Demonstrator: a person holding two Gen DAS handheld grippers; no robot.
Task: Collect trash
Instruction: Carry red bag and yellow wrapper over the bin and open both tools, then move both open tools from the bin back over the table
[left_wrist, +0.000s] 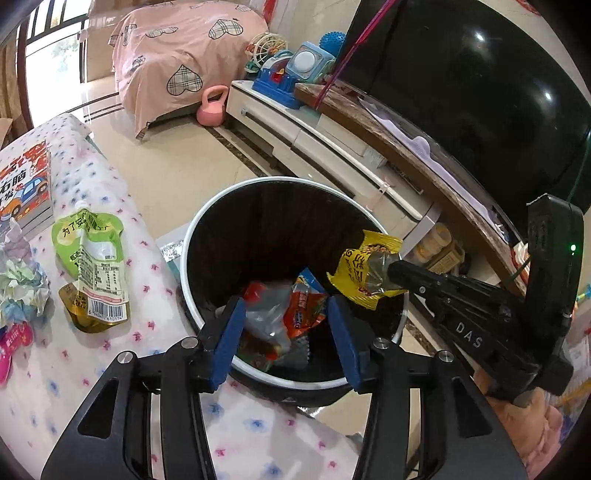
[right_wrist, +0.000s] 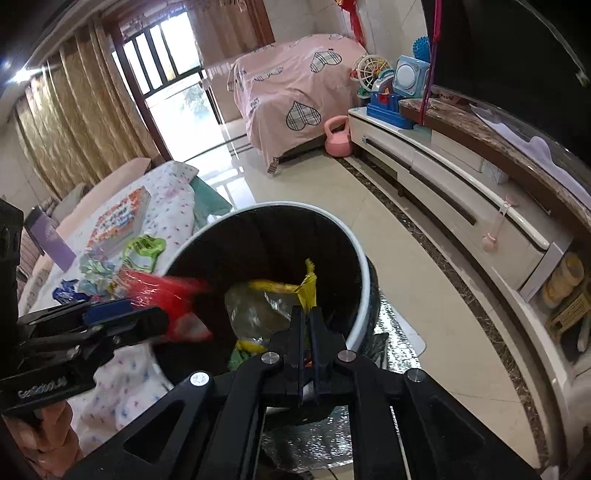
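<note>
left gripper (left_wrist: 286, 332): jaws wide, empty, over bin (left_wrist: 221, 206)
right gripper (right_wrist: 307, 317): clamped on yellow wrapper (left_wrist: 364, 267)
red wrapper (left_wrist: 304, 314): blurred, probably falling into bin

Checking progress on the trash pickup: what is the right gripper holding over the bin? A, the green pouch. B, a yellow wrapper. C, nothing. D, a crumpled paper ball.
B: the right gripper is shut on the yellow wrapper above the trash bin; the green pouch lies on the table.
</note>
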